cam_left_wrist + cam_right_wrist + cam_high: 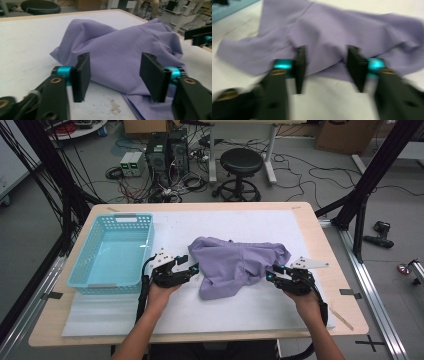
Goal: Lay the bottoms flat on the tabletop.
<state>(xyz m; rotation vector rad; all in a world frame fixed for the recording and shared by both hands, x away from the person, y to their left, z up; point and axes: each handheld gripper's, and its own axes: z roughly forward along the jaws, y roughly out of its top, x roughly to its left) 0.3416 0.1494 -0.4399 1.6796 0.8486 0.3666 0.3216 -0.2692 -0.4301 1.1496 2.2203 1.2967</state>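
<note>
White padding [250, 305] covers the wooden table, with a turquoise basket [116, 251] off beyond my left gripper [189, 268]. I see the crumpled purple cloth [235, 265] lying between my two grippers. My left jaws stand apart, the cloth's edge just ahead of them, nothing pinched. My right gripper [270, 273] also has its jaws parted, the cloth's near fold just beyond the tips, ungripped.
</note>
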